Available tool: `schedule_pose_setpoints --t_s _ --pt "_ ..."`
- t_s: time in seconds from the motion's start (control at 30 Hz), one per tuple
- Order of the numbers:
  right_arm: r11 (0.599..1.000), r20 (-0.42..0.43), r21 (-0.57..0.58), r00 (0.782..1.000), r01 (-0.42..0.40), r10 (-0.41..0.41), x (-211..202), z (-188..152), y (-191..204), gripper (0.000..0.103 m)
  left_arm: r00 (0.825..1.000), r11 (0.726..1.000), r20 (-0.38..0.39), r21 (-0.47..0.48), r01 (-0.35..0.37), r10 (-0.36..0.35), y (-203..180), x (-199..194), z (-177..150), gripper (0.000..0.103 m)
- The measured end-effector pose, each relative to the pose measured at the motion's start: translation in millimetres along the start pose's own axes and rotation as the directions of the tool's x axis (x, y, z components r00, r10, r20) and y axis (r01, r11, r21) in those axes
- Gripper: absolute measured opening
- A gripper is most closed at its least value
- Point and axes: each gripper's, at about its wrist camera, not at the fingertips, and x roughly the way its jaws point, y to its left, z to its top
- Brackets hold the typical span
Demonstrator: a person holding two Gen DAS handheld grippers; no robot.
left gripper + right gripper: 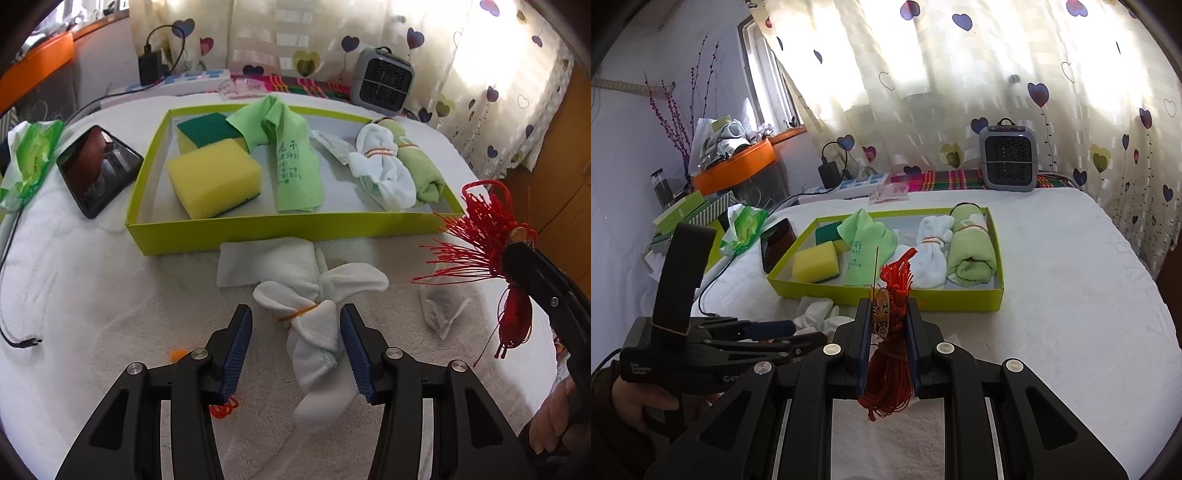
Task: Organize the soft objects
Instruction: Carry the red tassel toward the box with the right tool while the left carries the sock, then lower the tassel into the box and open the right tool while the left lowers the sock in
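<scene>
A white sock bundle [314,328] tied with an orange rubber band lies on the white bedcover, with a folded white cloth [266,266] just behind it. My left gripper [297,350] stands open astride the bundle, with a clear gap at its left pad. My right gripper [888,314] is shut on a red tassel ornament [894,280] and hangs at the right edge of the left wrist view, the tassel [476,236] fanning out. The lime-green box [280,225] behind holds yellow sponges [214,181], a green cloth [295,162], a white bundle [384,173] and a rolled green towel [424,170].
A phone [98,170] and a green tissue packet [29,155] lie left of the box. A small sachet [443,310] rests right of the bundle. A cable end [22,341] trails at the left. A grey heater [386,79] stands at the back by the curtain.
</scene>
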Motion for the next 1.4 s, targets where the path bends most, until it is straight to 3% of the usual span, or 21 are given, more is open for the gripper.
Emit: schedule_pose_setpoints --t_s 0.27,0.43,1.0,1.4 --pt "1.000 -0.003 0.011 1.000 0.001 -0.001 1.8 -1.0 -2.0 0.018 1.000 1.000 0.001 0.016 -0.006 0.006 -3.5 5.0 -0.2 0.048" --pt "1.000 -0.004 0.011 1.000 0.003 -0.003 1.8 -1.5 -2.0 0.018 1.000 1.000 0.015 0.009 0.015 -0.015 -1.6 2.3 0.8 0.033" --pt "1.000 0.002 0.005 1.000 0.011 -0.011 -1.4 2.3 -0.8 0.018 0.996 1.000 0.086 0.021 0.016 -0.018 1.6 -22.7 7.9 0.032" --pt "1.000 0.037 -0.027 0.999 0.007 -0.006 2.7 30.2 1.7 0.018 0.987 0.999 0.158 0.043 0.031 -0.037 1.6 -41.5 45.1 0.032"
